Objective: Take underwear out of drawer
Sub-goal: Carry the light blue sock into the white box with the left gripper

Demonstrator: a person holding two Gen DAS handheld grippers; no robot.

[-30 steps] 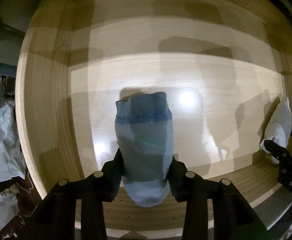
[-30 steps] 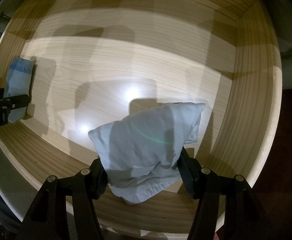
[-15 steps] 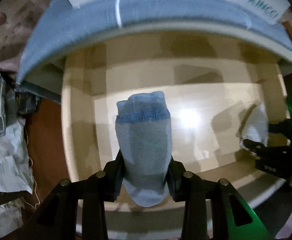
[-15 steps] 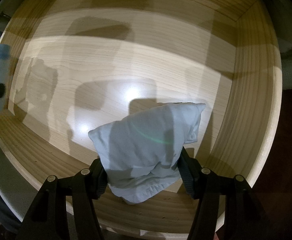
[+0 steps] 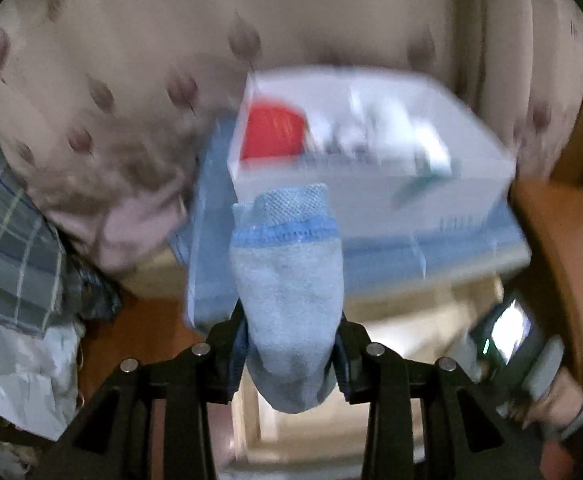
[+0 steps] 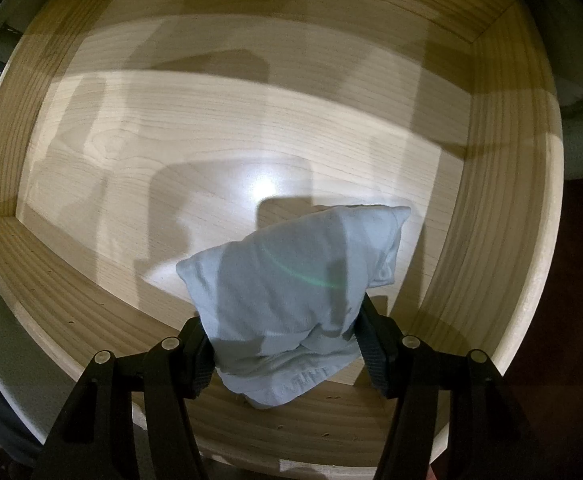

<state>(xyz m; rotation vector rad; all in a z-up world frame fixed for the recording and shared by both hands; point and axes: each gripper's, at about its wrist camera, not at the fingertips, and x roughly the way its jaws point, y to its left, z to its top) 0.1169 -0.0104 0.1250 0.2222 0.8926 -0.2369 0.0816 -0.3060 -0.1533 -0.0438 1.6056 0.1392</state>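
Observation:
My left gripper [image 5: 289, 340] is shut on a rolled light-blue garment with a darker blue band [image 5: 287, 280] and holds it up above the drawer, facing the cabinet top. My right gripper [image 6: 285, 344] is shut on a folded pale-blue piece of underwear [image 6: 295, 280] and holds it inside the light wooden drawer [image 6: 503, 240], close to its front wall. The drawer floor around it is bare. Part of the right gripper and the hand holding it [image 5: 531, 360] shows at the lower right of the left wrist view.
A white box with a red patch [image 5: 355, 136] lies on a blue-covered cabinet top [image 5: 431, 248]. A patterned curtain [image 5: 131, 60] hangs behind. Plaid cloth [image 5: 7, 216] and crumpled white paper [image 5: 19, 368] lie at the left. The drawer's right wall [image 6: 531, 140] is close to my right gripper.
My left gripper has lifted up and out of the drawer with the blue garment, now facing the cabinet top and curtain. My right gripper has stayed still in the drawer.

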